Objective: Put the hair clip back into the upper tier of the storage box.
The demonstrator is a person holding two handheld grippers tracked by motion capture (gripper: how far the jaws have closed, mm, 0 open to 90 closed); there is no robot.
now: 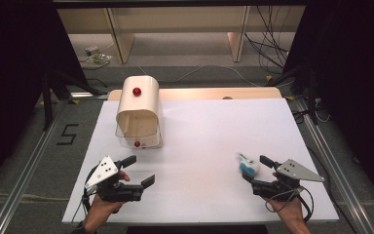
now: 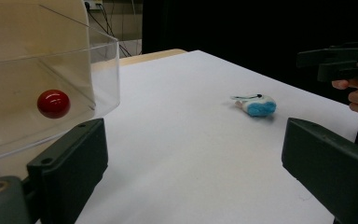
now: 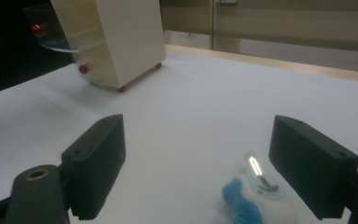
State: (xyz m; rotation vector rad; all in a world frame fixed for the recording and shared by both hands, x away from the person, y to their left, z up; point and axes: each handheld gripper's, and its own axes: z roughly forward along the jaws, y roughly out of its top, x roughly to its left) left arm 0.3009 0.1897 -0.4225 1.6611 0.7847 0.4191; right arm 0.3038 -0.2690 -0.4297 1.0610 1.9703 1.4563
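Note:
A small blue and white plush toy (image 1: 248,166) lies on the white table near its front right. My right gripper (image 1: 256,169) is open around it, and in the right gripper view the toy (image 3: 254,198) sits low between the jaws, close to the right one. My left gripper (image 1: 140,170) is open and empty at the front left. From the left gripper view the toy (image 2: 256,104) rests far off on the table, with the right gripper (image 2: 342,60) beyond it.
A cream box (image 1: 139,105) with red knobs stands at the back left, with a clear drawer (image 2: 51,84) pulled out toward the left gripper. The box (image 3: 121,37) also stands far off in the right gripper view. The white table top (image 1: 204,136) lies between the grippers.

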